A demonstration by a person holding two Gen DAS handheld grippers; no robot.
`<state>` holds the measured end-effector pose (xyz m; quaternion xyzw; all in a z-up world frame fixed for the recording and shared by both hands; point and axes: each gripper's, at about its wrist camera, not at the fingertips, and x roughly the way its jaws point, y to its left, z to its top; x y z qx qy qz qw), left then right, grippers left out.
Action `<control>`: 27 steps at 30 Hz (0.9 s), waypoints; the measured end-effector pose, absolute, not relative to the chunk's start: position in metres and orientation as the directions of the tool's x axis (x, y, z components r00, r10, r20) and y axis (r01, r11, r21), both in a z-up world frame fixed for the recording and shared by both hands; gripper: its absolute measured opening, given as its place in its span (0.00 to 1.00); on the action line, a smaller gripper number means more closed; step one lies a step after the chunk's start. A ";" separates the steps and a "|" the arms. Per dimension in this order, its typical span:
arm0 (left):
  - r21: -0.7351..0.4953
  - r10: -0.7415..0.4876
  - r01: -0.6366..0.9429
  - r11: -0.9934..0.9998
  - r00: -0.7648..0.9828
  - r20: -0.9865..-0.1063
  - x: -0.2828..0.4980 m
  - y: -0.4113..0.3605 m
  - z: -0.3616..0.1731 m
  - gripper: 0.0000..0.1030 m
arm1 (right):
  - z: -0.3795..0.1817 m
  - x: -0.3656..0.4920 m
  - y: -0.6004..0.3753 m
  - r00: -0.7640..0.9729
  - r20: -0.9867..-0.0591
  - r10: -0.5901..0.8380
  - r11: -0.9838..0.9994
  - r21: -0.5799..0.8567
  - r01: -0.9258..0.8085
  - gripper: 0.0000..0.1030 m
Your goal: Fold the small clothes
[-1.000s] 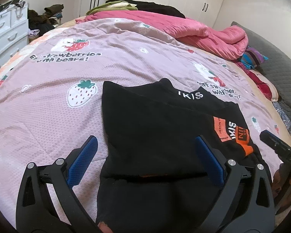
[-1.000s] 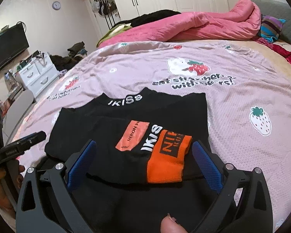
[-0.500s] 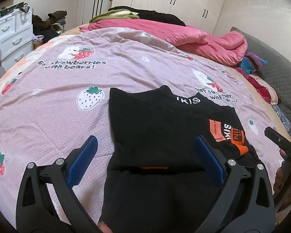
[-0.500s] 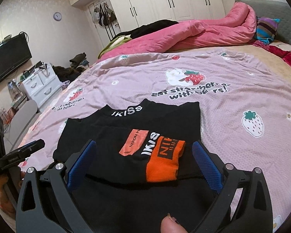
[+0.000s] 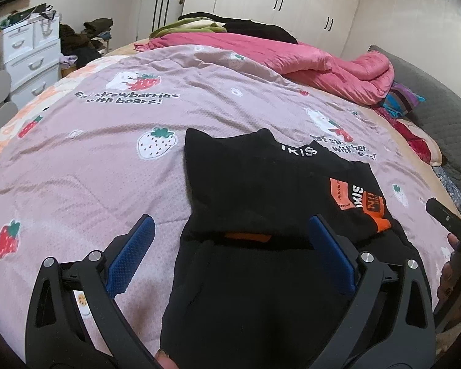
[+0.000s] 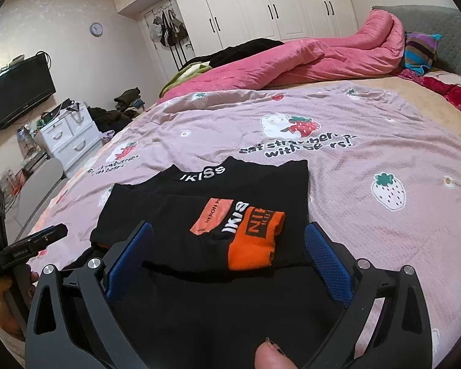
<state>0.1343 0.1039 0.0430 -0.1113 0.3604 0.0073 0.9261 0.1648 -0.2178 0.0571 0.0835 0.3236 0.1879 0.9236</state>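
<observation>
So I'm looking at a bed (image 6: 384,141) with a pink strawberry-and-bear sheet (image 5: 86,166). A black top (image 6: 199,215) lies flat on it near me, sleeve with an orange cuff (image 6: 255,240) folded across. Further back there's a bunched-up pink duvet (image 6: 322,58), a striped pillow (image 6: 419,49) by it, plus green (image 5: 187,27) and black clothes (image 6: 246,47) behind.

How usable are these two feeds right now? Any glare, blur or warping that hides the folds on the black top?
Left wrist view: sharp, strong fisheye bending of the bedspread; the black top reads as one dark mass, folds barely visible. Right wrist view: sharp too, glare only on the wardrobe doors; the orange cuff gives contrast, but the near black fabric loses detail. Dark corners in both.
</observation>
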 end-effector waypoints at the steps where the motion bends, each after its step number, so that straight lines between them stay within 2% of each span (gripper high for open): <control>1: -0.200 -0.065 -0.095 0.975 0.742 -0.668 0.133 0.104 0.044 0.91 | 0.057 0.162 -0.219 0.722 -0.566 0.399 0.917 0.274 -0.291 0.96; 27: -0.199 -0.045 -0.136 0.971 0.708 -0.705 0.072 0.106 0.018 0.91 | 0.037 0.115 -0.256 0.735 -0.572 0.363 0.926 0.306 -0.219 0.96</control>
